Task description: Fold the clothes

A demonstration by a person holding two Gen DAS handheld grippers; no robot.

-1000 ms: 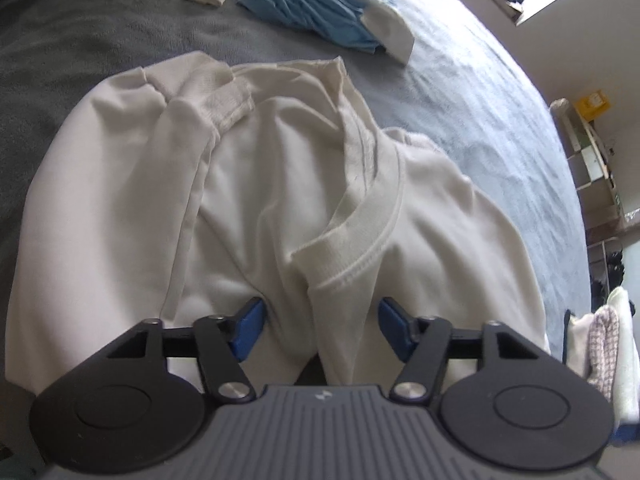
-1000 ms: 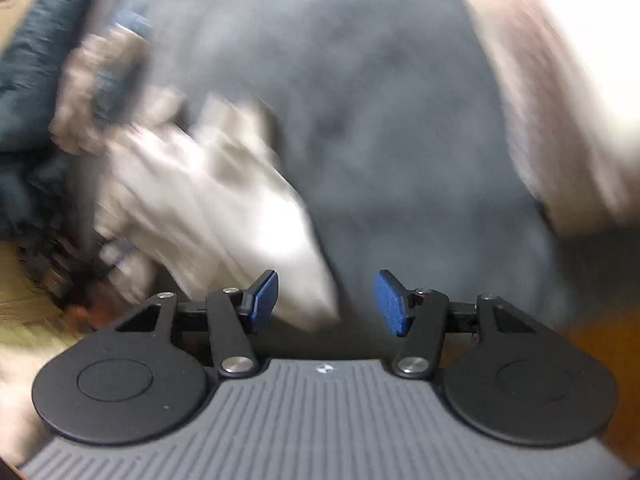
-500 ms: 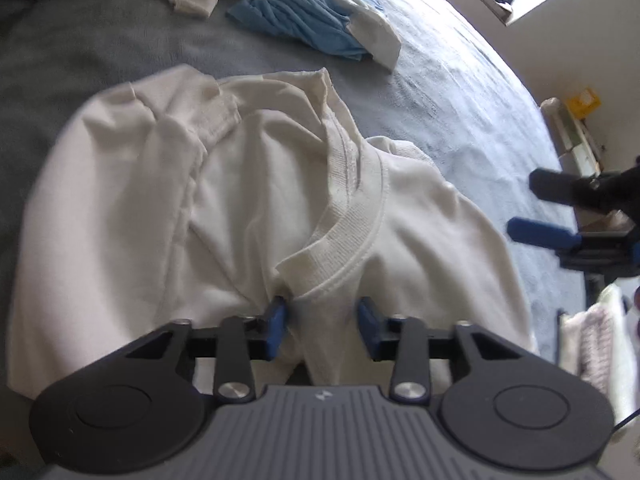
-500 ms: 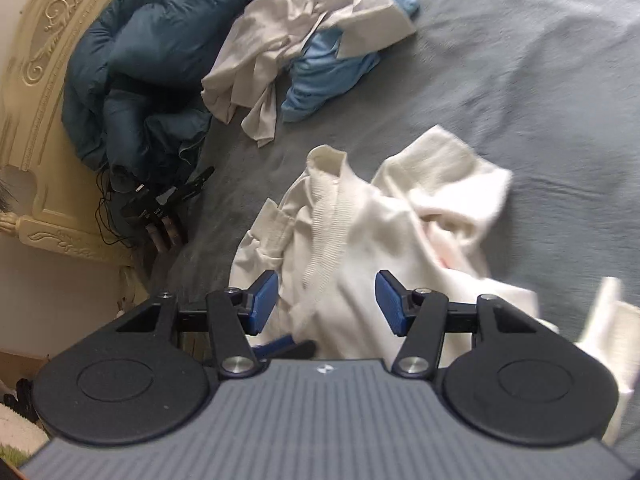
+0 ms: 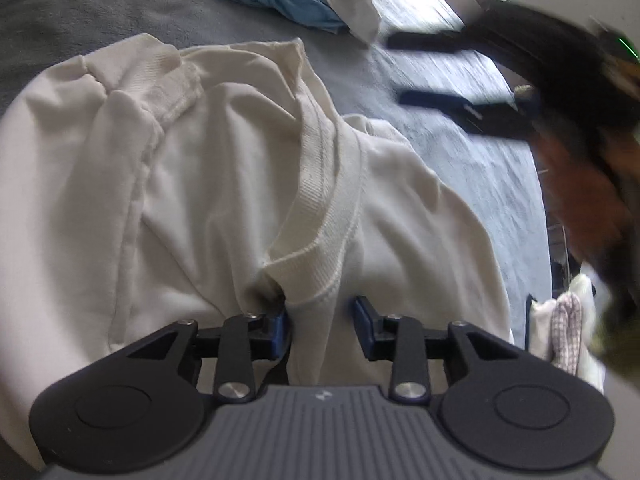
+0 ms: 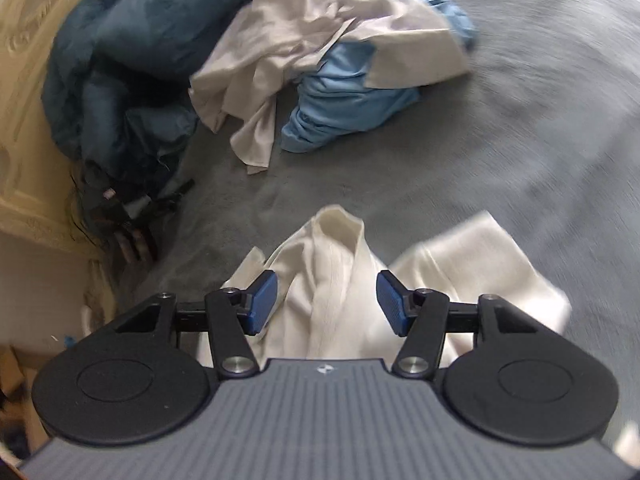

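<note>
A cream-white shirt (image 5: 200, 200) lies crumpled on the grey bed cover (image 5: 480, 160), its ribbed collar (image 5: 320, 208) running toward my left gripper (image 5: 321, 320). The left jaws are opening, with the near end of the collar between them. The left pad touches the fold and the right pad stands just off the cloth. My right gripper (image 6: 326, 300) is open and hovers over another raised fold of the same shirt (image 6: 332, 264), its pads apart from the cloth. In the left wrist view the right gripper (image 5: 394, 70) shows blurred at the upper right, held in a person's hand.
A light blue garment (image 6: 352, 92) and a beige one (image 6: 320, 28) lie heaped farther up the bed. A dark teal duvet (image 6: 120, 60) is bunched against the cream headboard (image 6: 24, 80). Black clips and cables (image 6: 132, 216) lie at the bed's edge. Folded laundry (image 5: 560, 332) sits at the right.
My right gripper has swept across the bed and now hangs over the white shirt, coming into the left wrist view. My left jaws have narrowed around the collar end.
</note>
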